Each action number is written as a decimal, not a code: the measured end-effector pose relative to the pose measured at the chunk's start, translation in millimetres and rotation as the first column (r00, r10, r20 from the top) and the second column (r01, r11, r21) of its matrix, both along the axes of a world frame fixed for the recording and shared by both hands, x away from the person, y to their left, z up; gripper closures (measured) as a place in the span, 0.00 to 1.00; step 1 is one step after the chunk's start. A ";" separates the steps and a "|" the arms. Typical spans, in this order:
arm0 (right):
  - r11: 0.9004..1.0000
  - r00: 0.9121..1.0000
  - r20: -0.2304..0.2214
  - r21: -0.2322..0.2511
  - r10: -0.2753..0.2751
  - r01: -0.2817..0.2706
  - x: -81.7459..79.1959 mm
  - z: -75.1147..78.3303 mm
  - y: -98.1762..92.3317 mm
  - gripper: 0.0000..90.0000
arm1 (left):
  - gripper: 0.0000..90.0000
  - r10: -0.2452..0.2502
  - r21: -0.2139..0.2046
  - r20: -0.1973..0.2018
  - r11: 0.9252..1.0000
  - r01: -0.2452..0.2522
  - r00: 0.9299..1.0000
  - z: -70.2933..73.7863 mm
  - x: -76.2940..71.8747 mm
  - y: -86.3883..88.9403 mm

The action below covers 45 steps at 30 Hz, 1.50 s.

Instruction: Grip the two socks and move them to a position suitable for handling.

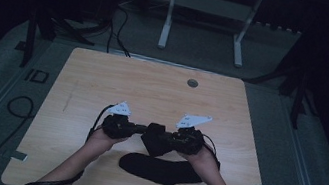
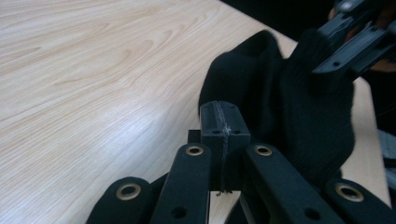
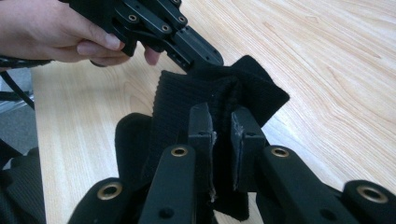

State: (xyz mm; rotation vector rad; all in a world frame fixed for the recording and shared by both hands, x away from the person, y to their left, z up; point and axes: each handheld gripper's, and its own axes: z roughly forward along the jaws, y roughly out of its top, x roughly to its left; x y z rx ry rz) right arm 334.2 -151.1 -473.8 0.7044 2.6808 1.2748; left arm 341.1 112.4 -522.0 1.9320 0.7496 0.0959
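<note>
Two claws, left claw [image 1: 138, 130] and right claw [image 1: 171, 137], clamp a black sock [image 1: 156, 141] between them above the table [image 1: 152, 90].

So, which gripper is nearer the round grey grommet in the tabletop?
Right. The right gripper lies almost straight in front of the grommet, on the person's side; the left gripper lies further to the left.

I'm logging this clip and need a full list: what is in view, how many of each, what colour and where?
Table: one, light wood, centre.
Sock held up: one, black, between both grippers.
Sock lying flat: one, black, near table edge.
Grommet: one, grey, far side of tabletop.
Desk frame: one, white, on floor behind.
Left gripper: black, shut on held sock.
Right gripper: black, shut on held sock.
Hands: two, on the grippers.
</note>
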 end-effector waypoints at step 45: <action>0.992 0.998 -0.039 0.118 -0.043 0.047 5.1 2.0 -34.1 0.90 | 0.97 -0.012 -0.029 -0.027 1.000 0.011 1.000 10.1 -2.8 7.1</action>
